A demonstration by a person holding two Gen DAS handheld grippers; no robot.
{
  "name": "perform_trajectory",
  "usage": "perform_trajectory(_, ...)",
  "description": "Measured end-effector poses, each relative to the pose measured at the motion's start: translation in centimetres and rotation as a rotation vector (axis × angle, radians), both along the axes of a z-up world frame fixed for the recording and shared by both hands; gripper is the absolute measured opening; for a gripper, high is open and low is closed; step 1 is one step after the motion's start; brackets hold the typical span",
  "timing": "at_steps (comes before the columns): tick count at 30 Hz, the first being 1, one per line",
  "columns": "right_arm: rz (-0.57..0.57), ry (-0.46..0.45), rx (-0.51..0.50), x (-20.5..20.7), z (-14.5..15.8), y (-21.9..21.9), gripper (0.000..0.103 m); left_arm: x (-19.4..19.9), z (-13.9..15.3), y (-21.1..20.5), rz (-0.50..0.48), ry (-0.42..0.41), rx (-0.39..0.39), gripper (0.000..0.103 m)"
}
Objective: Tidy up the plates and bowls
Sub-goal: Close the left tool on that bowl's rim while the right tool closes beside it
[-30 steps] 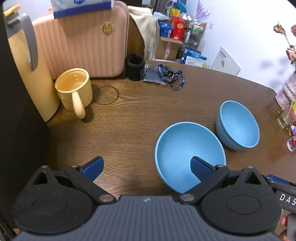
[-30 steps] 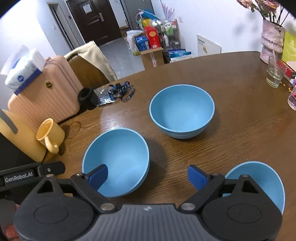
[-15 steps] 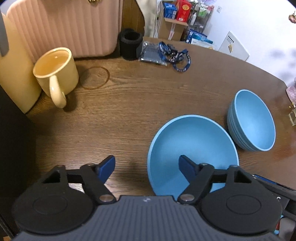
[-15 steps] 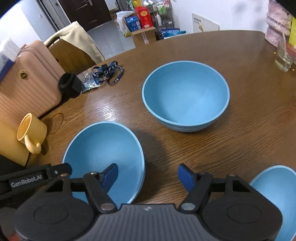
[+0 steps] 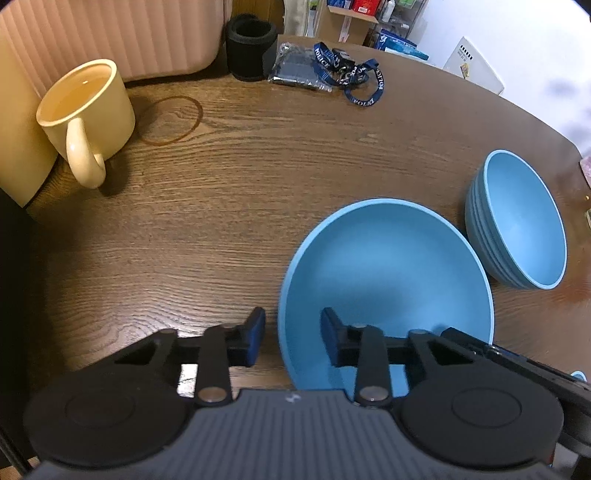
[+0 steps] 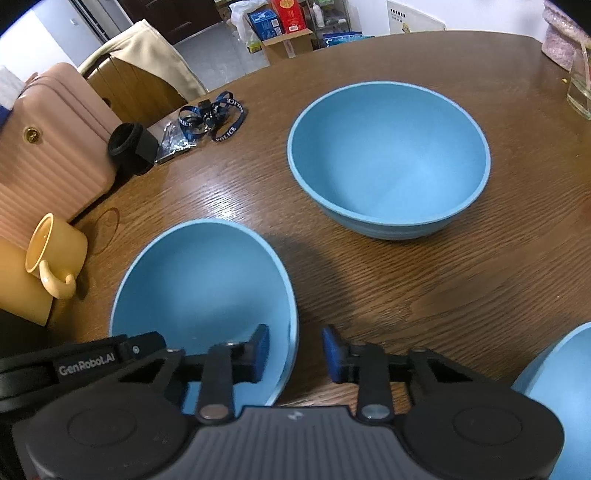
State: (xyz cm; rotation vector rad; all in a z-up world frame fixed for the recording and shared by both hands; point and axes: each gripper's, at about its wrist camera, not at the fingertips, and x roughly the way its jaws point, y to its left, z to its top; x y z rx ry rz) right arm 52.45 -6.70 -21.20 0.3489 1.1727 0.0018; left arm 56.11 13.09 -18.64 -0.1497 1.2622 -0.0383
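Both tongs straddle the rim of one blue bowl [image 5: 388,273] from opposite sides. Left gripper [image 5: 291,339]: jaws have just been closing, one pad outside the bowl's left wall, the other inside the cavity; a visible gap remains between each pad and the rim, so not yet pinching. Right gripper [image 6: 295,350]: jaws likewise just closing, left pad inside the same bowl [image 6: 203,288], right pad outside over the bare wood; the rim runs between them with a slim gap on each side, no pinch seen. Bowl sits upright on the brown wooden table [image 5: 221,206], at the near edge of both views. A stack of blue bowls [image 5: 517,221] stands just beside it on the far right; in the right wrist view the stack [image 6: 388,158] is beyond the held-over bowl, apart from it. A third blue bowl [image 6: 561,387] is cut off at that view's lower right corner. Yellow mug [image 5: 86,114] stands at the table's left with its handle toward the camera, a ring stain [image 5: 171,120] beside it. Black cylinder [image 5: 251,46], a blue lanyard [image 5: 347,74] and a pink ribbed suitcase [image 5: 122,33] lie along the far edge.
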Motion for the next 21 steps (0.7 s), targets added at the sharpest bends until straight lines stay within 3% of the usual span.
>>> perform_trajectory(10,-0.014,0.005,0.02,0.4,-0.76,0.47,0.008,0.26,-0.73,0.41,0.017,0.023,0.004,0.008)
perform_trajectory(21,-0.017,-0.001,0.011,0.22,-0.83,0.55,0.008,0.27,-0.62,0.6,0.008,0.012,-0.003,0.006)
